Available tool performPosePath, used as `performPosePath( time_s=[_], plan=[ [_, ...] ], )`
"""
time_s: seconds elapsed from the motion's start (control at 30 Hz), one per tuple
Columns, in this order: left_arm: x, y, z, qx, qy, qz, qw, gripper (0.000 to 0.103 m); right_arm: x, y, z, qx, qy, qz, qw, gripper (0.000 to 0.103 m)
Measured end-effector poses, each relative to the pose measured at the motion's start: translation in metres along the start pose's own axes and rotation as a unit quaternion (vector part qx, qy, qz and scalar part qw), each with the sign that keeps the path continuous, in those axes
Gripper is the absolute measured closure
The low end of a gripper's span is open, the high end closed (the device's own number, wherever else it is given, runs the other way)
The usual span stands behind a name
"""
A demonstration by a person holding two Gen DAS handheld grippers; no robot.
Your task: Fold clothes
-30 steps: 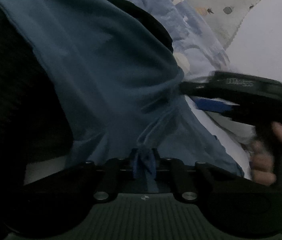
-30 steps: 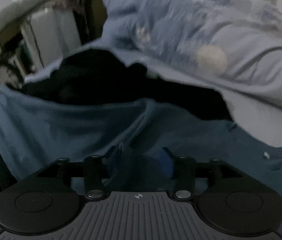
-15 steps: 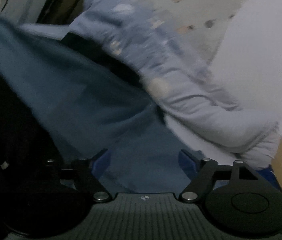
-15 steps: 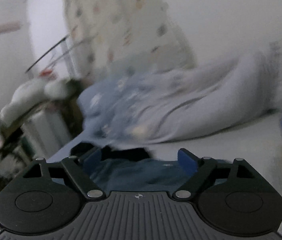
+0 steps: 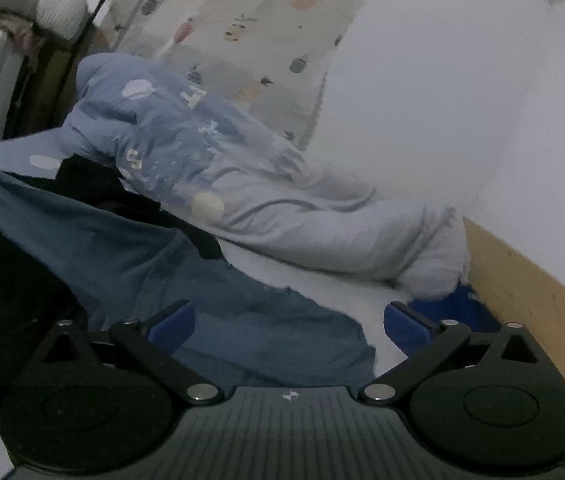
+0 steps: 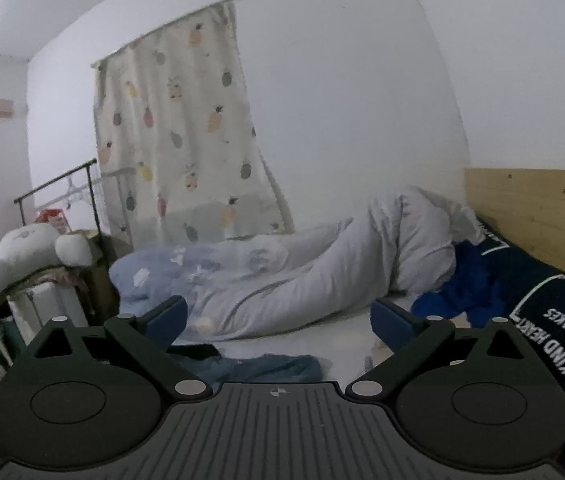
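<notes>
A dusty-blue garment (image 5: 186,276) lies spread on the white bed (image 5: 322,288), over a black garment (image 5: 94,184). My left gripper (image 5: 288,326) is open and empty, low over the blue garment's near edge. In the right wrist view only a strip of the blue garment (image 6: 266,368) shows below my right gripper (image 6: 278,318), which is open, empty and raised, pointing at the far wall.
A rumpled pale-blue duvet (image 6: 302,280) lies across the far side of the bed. A bright blue cloth (image 6: 462,292) and a dark printed pillow (image 6: 542,312) lie by the wooden headboard (image 6: 534,216). A plush toy (image 6: 30,256), a clothes rack and a pineapple curtain (image 6: 178,140) stand at the left.
Both grippers let go of the blue garment and opened. The garment dropped onto the bed. Both grippers pulled back and tilted up, the right one more.
</notes>
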State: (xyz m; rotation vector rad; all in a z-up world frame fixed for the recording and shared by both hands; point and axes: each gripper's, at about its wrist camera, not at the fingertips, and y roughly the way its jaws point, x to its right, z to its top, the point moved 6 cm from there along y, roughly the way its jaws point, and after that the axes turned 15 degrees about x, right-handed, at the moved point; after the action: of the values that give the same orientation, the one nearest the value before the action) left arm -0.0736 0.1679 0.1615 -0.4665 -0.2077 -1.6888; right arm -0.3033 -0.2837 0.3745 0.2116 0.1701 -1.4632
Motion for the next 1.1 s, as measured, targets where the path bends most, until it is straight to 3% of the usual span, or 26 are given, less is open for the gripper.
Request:
performPosePath(
  time_s=[0.17, 0.27, 0.4, 0.7, 0.87, 1.0, 1.1],
  plan=[
    [0.019, -0.044, -0.003, -0.001, 0.041, -0.003, 0.9991, 0.0, 0.024, -0.019, -0.03, -0.008, 0.01, -0.022, 1.0, 0.004],
    [0.026, -0.068, -0.002, 0.006, 0.04, -0.008, 0.9991, 0.0, 0.031, -0.02, -0.061, -0.034, 0.001, -0.04, 0.999, 0.004],
    [0.02, -0.084, -0.002, 0.013, 0.03, 0.021, 0.9992, 0.0, 0.032, -0.022, -0.103, -0.07, -0.028, -0.052, 0.996, 0.004],
    [-0.005, -0.1, 0.01, 0.019, 0.021, 0.077, 0.9966, 0.0, -0.045, 0.006, -0.21, -0.162, 0.029, 0.028, 0.986, 0.004],
    [-0.002, -0.102, 0.01, 0.015, 0.02, 0.072, 0.9971, 0.0, -0.098, -0.001, -0.271, -0.204, -0.022, 0.093, 0.974, 0.004],
    [0.009, -0.1, 0.006, 0.012, 0.021, 0.06, 0.9979, 0.0, -0.109, -0.004, -0.286, -0.236, 0.007, 0.095, 0.967, 0.004],
    [0.016, -0.098, 0.002, 0.01, 0.025, 0.051, 0.9983, 0.0, -0.109, -0.002, -0.283, -0.231, 0.014, 0.09, 0.969, 0.004]
  ],
)
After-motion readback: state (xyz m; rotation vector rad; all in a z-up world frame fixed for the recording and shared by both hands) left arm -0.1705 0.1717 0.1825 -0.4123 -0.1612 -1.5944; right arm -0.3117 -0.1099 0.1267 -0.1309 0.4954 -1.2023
